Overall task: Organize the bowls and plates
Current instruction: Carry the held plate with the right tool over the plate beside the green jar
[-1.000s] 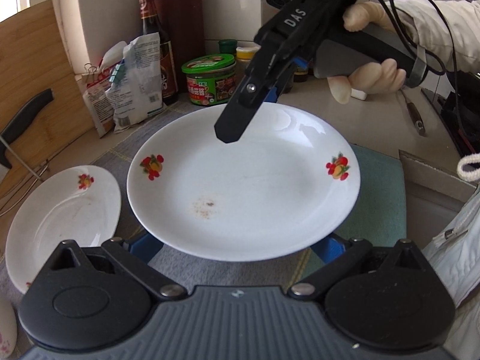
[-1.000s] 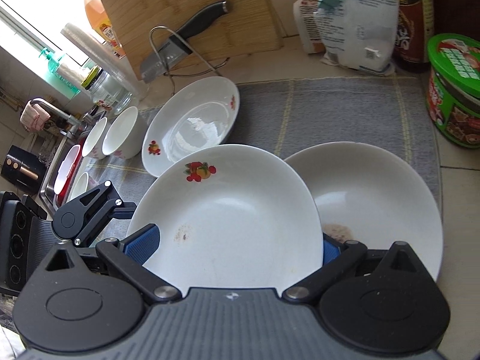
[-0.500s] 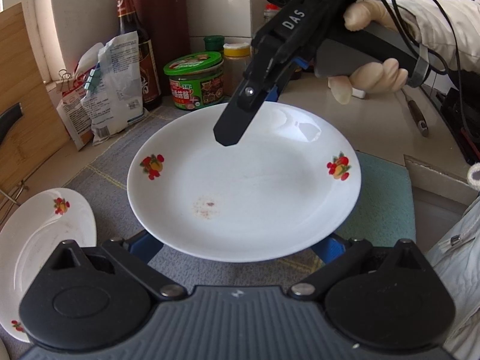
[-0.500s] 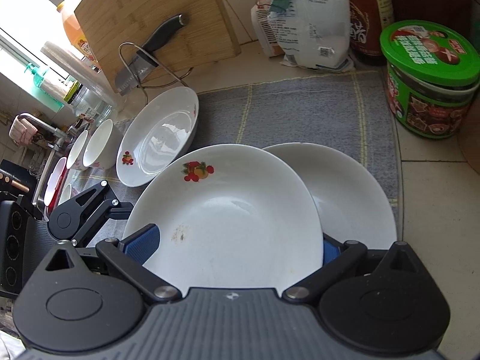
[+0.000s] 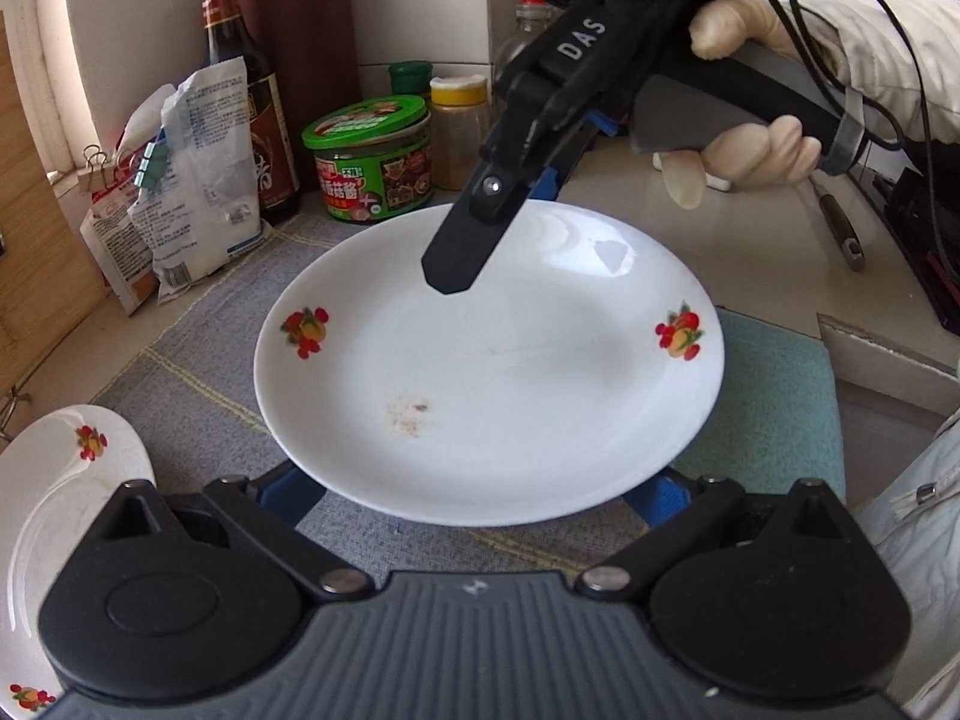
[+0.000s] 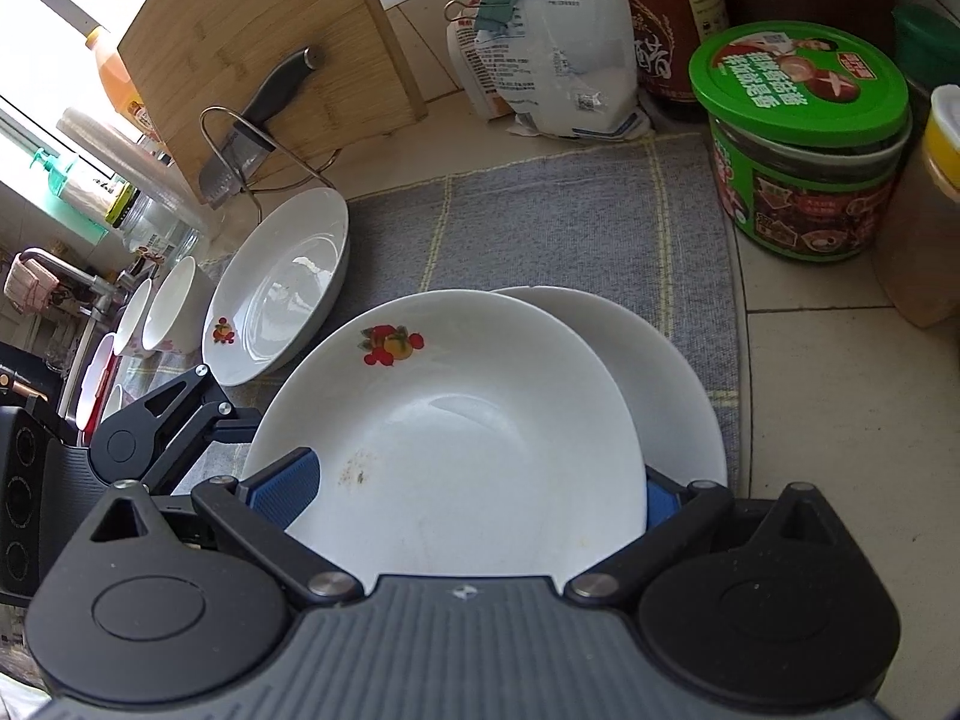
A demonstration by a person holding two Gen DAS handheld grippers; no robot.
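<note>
Biggest thing first: the grey mat (image 6: 540,222) covers most of the counter, so I'll place everything off that.

Over the near half of the mat is the fruit-print plate (image 5: 492,372), and it looks lifted clear of the cloth. Directly under it in the right wrist view, resting on the mat, is a plain white plate (image 6: 672,396), so my guess is this is a stacking step.

At the mat's left edge another fruit-print plate (image 6: 282,288) leans up, with a few bowls (image 6: 174,306) just past it. Off the mat's far right corner is a green-lidded jar (image 6: 804,138).

The tongs: the left gripper (image 5: 474,489) has its jaws spread wide, with the plate's near rim between or over the blue pads. The right gripper (image 6: 468,495) meets the opposite rim, one finger lying over the plate's inner face. I honestly can't tell if either one is squeezing or just cradling.

Smallest: a brownish smear (image 5: 408,411) on the plate.

What could go wrong:
- Glazed ceramic held only by thin rims could slide out if the two hands drift apart or tilt differently.
- Lowered off-centre, it would clack onto the plate below and could chip or skate off the mat.
- A wide swing could clip the jar.
</note>
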